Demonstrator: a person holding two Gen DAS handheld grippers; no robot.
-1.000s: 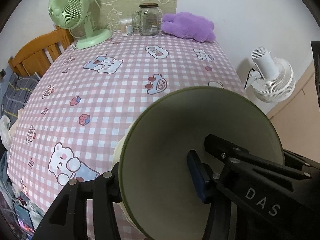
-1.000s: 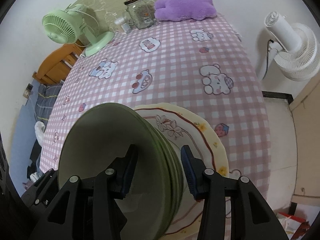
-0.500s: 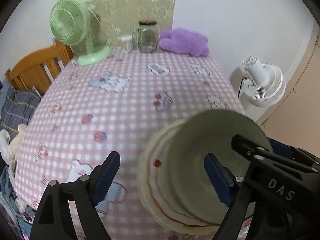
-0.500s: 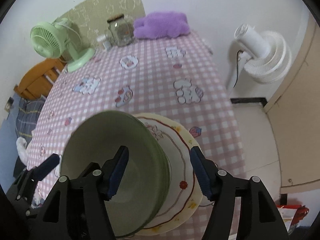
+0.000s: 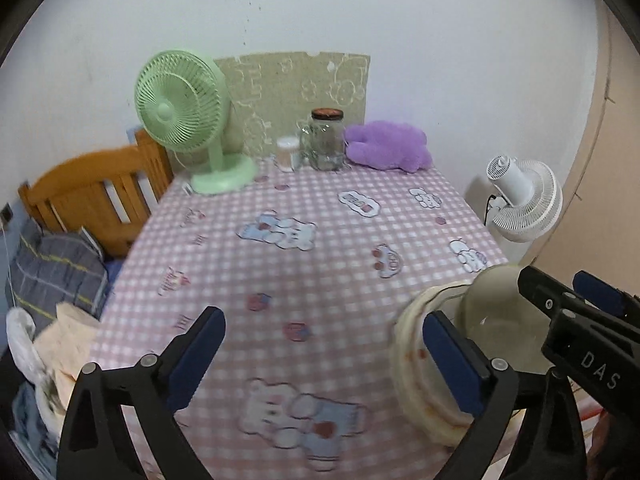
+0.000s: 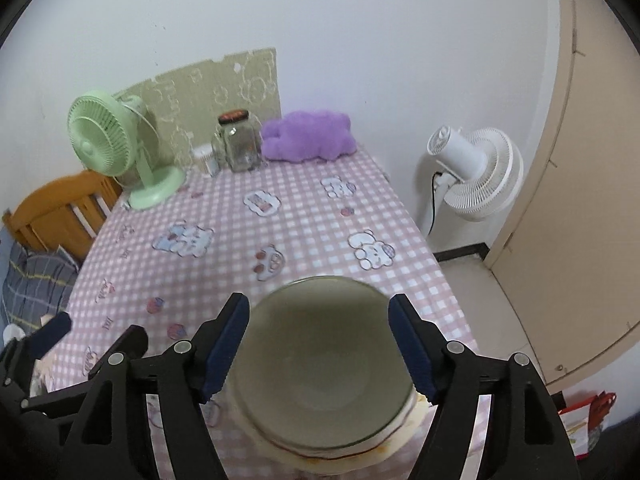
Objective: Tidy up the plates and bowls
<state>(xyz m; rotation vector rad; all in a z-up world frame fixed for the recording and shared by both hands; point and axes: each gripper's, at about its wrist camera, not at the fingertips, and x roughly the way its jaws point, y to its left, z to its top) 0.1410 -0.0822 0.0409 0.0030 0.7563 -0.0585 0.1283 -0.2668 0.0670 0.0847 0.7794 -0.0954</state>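
A bowl (image 6: 326, 364) sits on a plate (image 6: 404, 436) between the right gripper's (image 6: 320, 352) spread fingers; a fan (image 6: 106, 148), jar (image 6: 239, 140) and plush (image 6: 308, 140) stand far ahead.

bare checked tablecloth (image 5: 320, 272) mid-table, green fan (image 5: 188, 116), jar (image 5: 326, 140), purple plush (image 5: 386, 146) lining far edge

A white wall (image 6: 360, 40) stood behind the surface (image 5: 320, 248), which wore a pink checked cloth with bear prints. A green patterned panel (image 5: 296, 84) leaned on the wall at the far edge. Near the far left corner stood a green fan (image 5: 184, 112); along the far edge were a jar (image 5: 327, 140), a small white tub (image 5: 288, 154) and a purple plush (image 5: 388, 146). A wooden bed frame (image 5: 92, 196) lay left of the surface, with grey bedding (image 5: 52, 272). On the right stood a white fan (image 6: 476, 172), a beige door (image 6: 580, 200) and pale floor (image 6: 500, 320).
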